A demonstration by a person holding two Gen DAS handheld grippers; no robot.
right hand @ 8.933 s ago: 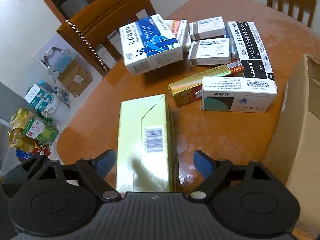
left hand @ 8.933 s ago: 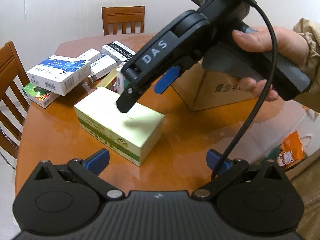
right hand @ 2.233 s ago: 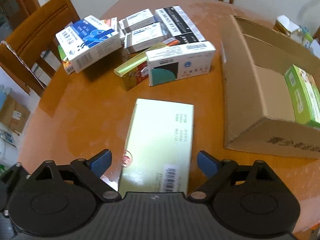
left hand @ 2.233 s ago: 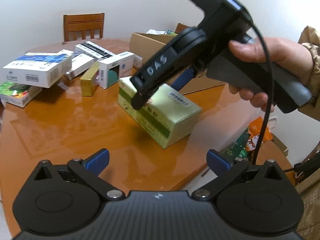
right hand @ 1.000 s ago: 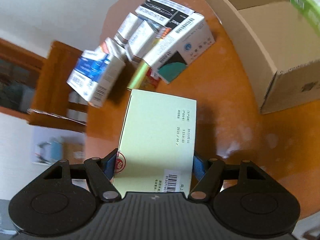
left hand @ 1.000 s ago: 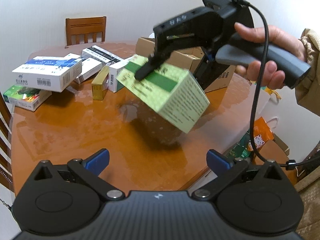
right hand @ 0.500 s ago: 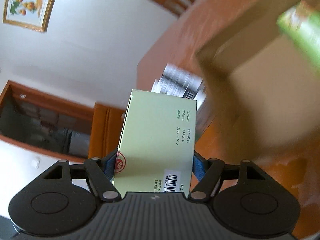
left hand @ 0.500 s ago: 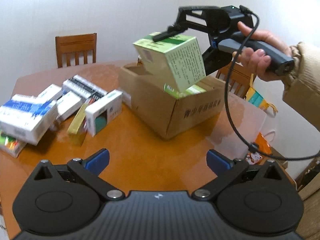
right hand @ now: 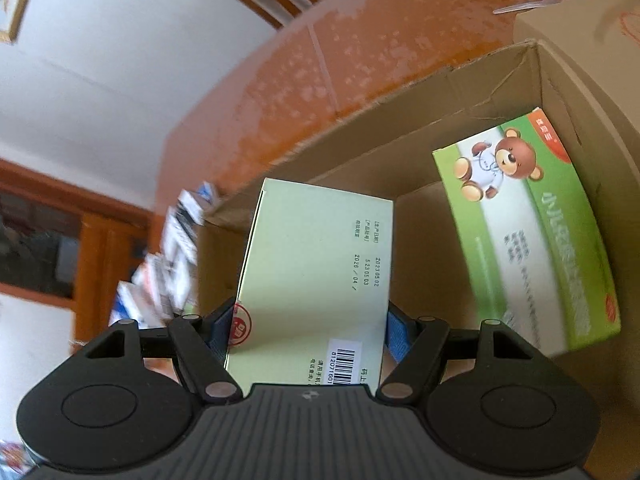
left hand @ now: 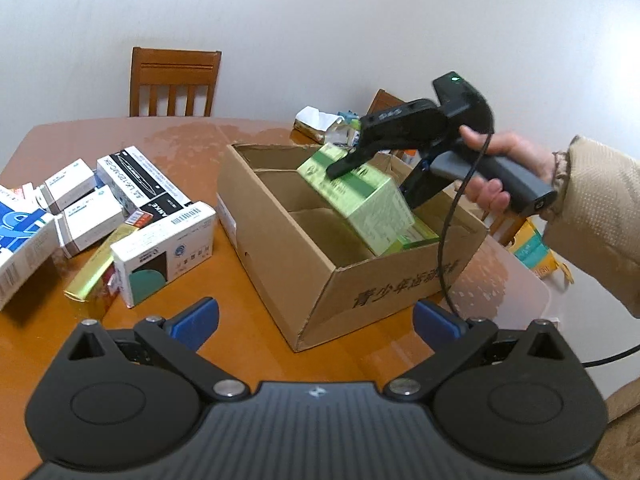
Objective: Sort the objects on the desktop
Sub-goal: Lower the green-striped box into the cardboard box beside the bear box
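right gripper (right hand: 308,320) clamps the pale green box (right hand: 316,280), long axis running straight out from its fingers, tilted down over the cardboard carton (left hand: 320,280) at the counter's right edge. bear box (right hand: 532,236) lies inside, just beside. left gripper (left hand: 316,320) hangs back, fingers wide, empty.

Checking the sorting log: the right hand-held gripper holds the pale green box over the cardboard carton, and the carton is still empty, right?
Not empty. The right wrist view shows a green bear-printed box already inside the cardboard carton. The right hand-held gripper does hold the pale green box over it.
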